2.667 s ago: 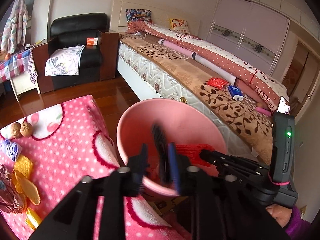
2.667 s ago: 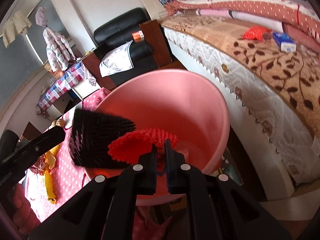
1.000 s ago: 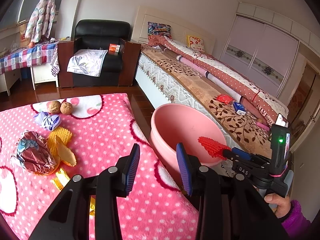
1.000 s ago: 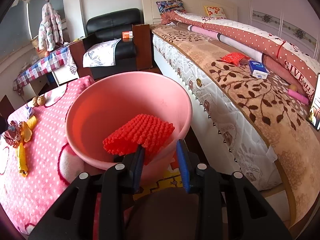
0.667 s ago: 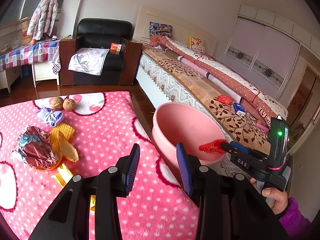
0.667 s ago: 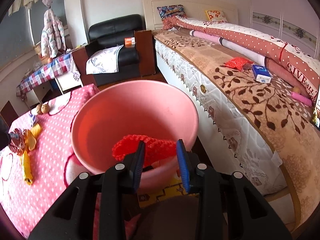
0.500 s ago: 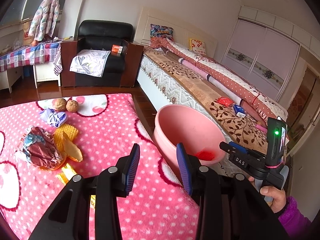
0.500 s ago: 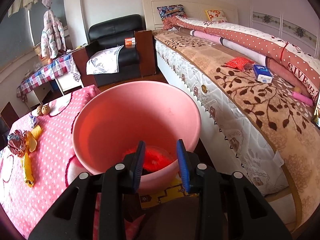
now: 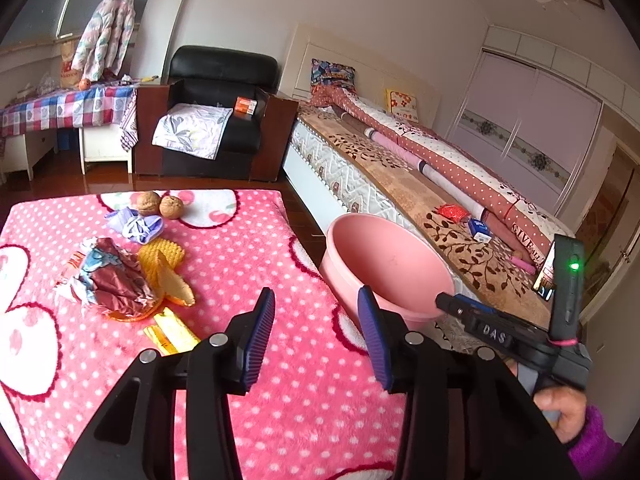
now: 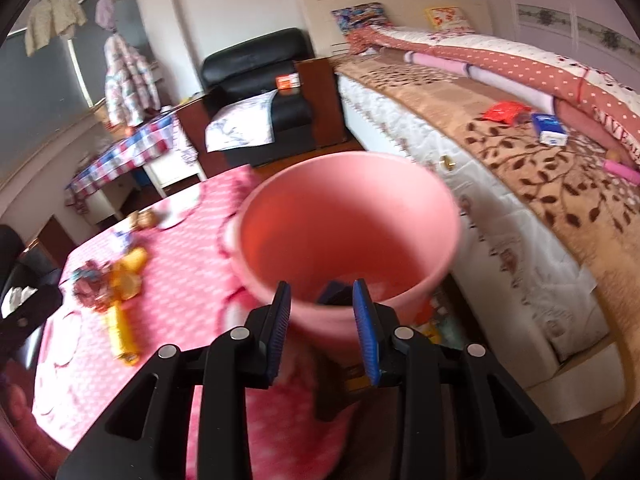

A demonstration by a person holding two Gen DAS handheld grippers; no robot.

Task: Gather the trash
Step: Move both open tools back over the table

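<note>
Trash lies on the pink dotted tablecloth [image 9: 280,400]: a crumpled brown and blue wrapper [image 9: 108,276], yellow waffle-like pieces [image 9: 164,264], a flat yellow wrapper [image 9: 172,330], a purple wrapper [image 9: 138,224] and two walnuts [image 9: 160,204]. A pink bucket [image 9: 384,264] stands off the table's right edge. My left gripper [image 9: 316,312] hovers over the cloth right of the trash; its jaws are opening, with nothing between them. My right gripper [image 10: 322,300] is open and empty at the near rim of the bucket [image 10: 348,216]; this view is blurred. A dark object shows low inside the bucket.
A bed [image 9: 400,184] runs along the right behind the bucket, with a red packet [image 9: 452,212] and a blue box [image 9: 480,230] on it. A black armchair [image 9: 224,120] and a checked side table [image 9: 60,108] stand at the back. A hand [image 9: 560,408] holds the right gripper.
The red knitted piece left the right gripper and dropped into the bucket. The right view has swung towards the table. The left gripper's jaws have widened and it has drawn back over the cloth.
</note>
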